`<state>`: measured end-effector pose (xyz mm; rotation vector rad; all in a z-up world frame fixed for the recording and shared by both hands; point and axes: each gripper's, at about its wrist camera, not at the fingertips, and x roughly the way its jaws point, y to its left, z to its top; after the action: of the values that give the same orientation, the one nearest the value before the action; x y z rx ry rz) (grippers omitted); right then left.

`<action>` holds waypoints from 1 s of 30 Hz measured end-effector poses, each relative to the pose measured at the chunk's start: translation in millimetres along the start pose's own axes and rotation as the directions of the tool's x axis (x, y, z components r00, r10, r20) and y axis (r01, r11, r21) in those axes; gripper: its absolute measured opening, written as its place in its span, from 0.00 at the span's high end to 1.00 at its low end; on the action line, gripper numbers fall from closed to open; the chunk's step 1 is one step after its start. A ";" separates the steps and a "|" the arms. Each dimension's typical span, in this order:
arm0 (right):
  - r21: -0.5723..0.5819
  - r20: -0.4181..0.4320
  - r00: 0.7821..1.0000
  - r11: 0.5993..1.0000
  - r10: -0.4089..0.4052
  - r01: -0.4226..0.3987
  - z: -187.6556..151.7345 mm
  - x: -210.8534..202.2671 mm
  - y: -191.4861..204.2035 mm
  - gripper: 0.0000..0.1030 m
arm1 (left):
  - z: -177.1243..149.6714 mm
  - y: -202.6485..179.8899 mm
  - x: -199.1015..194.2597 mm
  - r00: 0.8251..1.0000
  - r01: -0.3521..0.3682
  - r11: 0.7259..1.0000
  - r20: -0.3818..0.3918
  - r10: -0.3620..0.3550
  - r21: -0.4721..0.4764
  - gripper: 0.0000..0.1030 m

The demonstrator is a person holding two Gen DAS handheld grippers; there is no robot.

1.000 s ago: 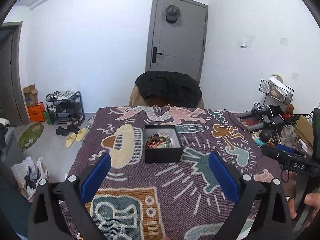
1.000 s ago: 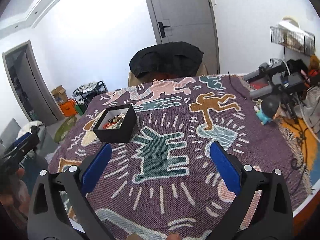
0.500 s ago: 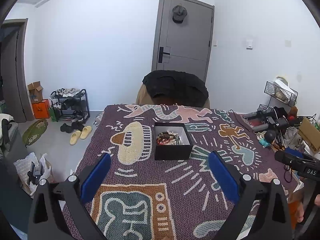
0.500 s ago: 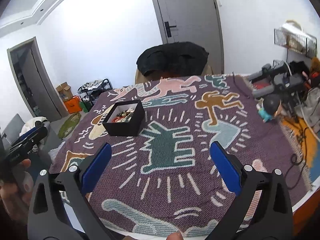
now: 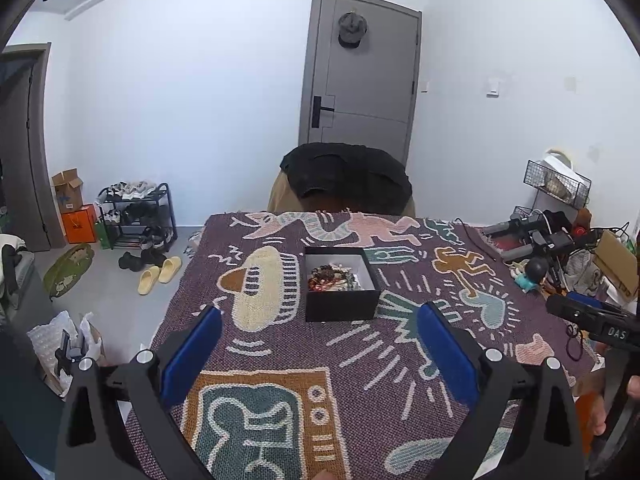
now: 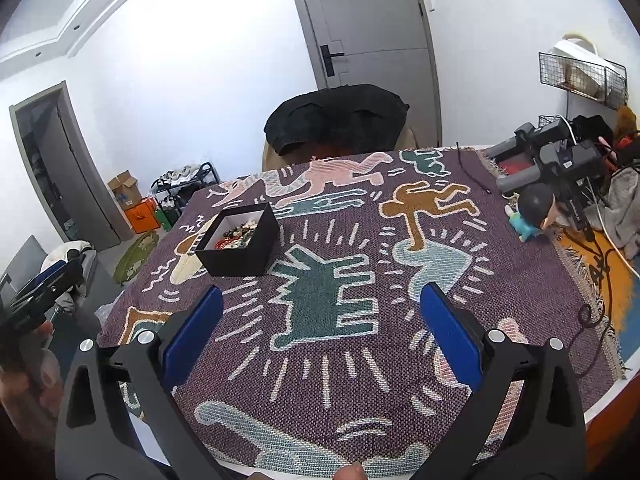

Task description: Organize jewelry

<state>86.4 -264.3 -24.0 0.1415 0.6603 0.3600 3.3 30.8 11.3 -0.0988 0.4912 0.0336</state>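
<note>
Both wrist views face forward over the table, sharing the black box [image 5: 341, 292].

**Somebody's lived-in apartment room**

Definitely a home: shoe rack [image 5: 136, 216] with slippers [image 5: 160, 274] on the floor at left, cap [image 5: 352, 30] hanging on the grey door [image 5: 360, 92] top centre, jacket-draped chair [image 5: 344, 180], patterned woven throw [image 5: 320, 360] over the table.

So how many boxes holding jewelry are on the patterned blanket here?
1. A square black cardboard box with tangled jewelry inside sits near the middle of the purple woven blanket, ahead of the open left gripper. None others visible.
</note>
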 end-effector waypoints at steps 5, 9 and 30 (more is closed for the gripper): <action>-0.003 0.003 1.000 1.000 0.015 -0.015 -0.4 -1.1 1.9 0.05 | -0.3 -3.1 -2.1 1.000 0.004 1.000 0.003 -0.004 0.010 0.08; -0.001 -0.001 1.000 1.000 0.022 -0.022 -1.2 -0.8 2.9 0.05 | -0.6 -5.1 -2.2 1.000 0.007 1.000 0.001 -0.007 0.016 0.08; -0.027 0.000 1.000 0.999 0.019 -0.019 -2.8 0.1 7.0 0.05 | -1.7 -12.9 -2.0 1.000 0.023 0.999 -0.004 -0.023 0.038 0.08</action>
<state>82.9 -257.7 -24.5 0.1225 0.6545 0.3867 1.5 17.7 11.8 -0.0677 0.4942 0.0013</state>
